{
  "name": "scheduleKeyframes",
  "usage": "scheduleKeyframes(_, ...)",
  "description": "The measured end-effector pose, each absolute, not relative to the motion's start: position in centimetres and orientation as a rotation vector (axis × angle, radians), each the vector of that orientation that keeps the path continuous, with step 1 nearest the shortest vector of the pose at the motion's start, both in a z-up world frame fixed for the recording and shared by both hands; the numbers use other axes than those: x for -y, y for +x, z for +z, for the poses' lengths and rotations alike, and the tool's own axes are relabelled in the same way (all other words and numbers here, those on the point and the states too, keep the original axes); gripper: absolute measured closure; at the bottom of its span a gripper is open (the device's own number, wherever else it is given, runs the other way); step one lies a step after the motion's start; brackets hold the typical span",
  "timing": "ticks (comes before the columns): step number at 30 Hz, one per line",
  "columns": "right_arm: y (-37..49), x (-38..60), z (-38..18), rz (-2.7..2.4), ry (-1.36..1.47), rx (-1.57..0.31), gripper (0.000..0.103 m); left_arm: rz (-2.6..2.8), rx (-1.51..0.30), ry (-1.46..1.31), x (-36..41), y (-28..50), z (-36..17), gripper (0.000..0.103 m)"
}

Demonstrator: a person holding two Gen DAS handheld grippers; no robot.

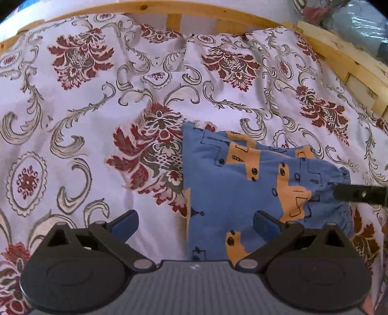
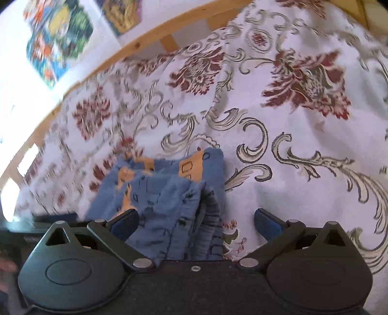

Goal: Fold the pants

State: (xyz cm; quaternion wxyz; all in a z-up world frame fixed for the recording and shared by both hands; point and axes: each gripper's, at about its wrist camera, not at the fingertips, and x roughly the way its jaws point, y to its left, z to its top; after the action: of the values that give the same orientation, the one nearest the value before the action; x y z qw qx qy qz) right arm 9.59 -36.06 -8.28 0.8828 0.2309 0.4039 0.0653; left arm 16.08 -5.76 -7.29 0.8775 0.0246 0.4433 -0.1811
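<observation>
Pants: a small blue pair point(image 1: 232, 184) printed with orange trucks lies folded into a compact stack on the bed, its gathered waistband at the stack's right edge in the left wrist view.
Landmark: the bedspread point(image 1: 84, 121), pale with dark red flowers and grey scrolls, covers the bed beneath and on every side of the pants.
Left hand-held gripper: point(image 1: 195, 221) released, its blue-padded fingers spread wide; one pad hangs over the pants, the other over bare bedspread just left of them.
Right hand-held gripper: point(image 2: 196, 221) released too, fingers wide apart, poised at the waistband end of the pants point(image 2: 169, 193); its dark tip point(image 1: 359, 193) enters the left wrist view at the waistband, though contact cannot be told.
Bed frame: a light wooden rail point(image 1: 194, 7) runs beyond the bedspread, well apart from the pants.
Wall: blurred colourful pictures point(image 2: 58, 36) hang beyond the rail.
</observation>
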Motion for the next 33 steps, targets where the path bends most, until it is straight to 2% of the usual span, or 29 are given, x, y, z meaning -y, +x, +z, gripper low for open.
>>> scheduleKeyframes(3,9.5,36.4,-8.2,0.147,0.525,-0.832,0.009,-0.384,-0.932,0.035,5.8,16.2,-7.5,0.0)
scheduleKeyframes(6,9.6,36.4,-8.2,0.157,0.535,-0.835,0.022,-0.411,-0.94,0.007,5.7,16.2,-7.4,0.001)
scheduleKeyframes(9,9.7,36.4,-8.3,0.148,0.536,-0.846,0.035,-0.442,-0.948,-0.02,5.7,16.3,-7.1,0.009)
scheduleKeyframes(11,9.7,36.6,-8.4,0.145,0.547,-0.851,0.048,-0.451,-0.958,-0.036,5.6,16.3,-7.2,0.02)
scheduleKeyframes(12,9.7,36.6,-8.5,0.147,0.553,-0.856,0.051,-0.449,-0.964,-0.042,5.5,16.3,-7.2,0.023)
scheduleKeyframes(14,9.7,36.4,-8.6,0.15,0.542,-0.864,0.057,-0.446,-0.98,-0.046,5.4,16.5,-7.4,0.045)
scheduleKeyframes(18,9.7,36.0,-8.5,0.142,0.519,-0.866,0.061,-0.458,-0.993,-0.059,5.3,16.5,-7.5,0.056)
scheduleKeyframes(22,9.5,35.2,-8.1,0.129,0.465,-0.854,0.068,-0.451,-0.974,-0.001,5.8,16.2,-7.3,0.072)
scheduleKeyframes(26,8.9,33.5,-7.4,0.103,0.362,-0.832,0.075,-0.431,-0.974,0.005,5.7,16.3,-7.3,0.082)
scheduleKeyframes(33,8.1,30.2,-6.4,0.059,0.148,-0.78,0.08,-0.403,-0.917,0.081,6.5,15.3,-6.6,0.089)
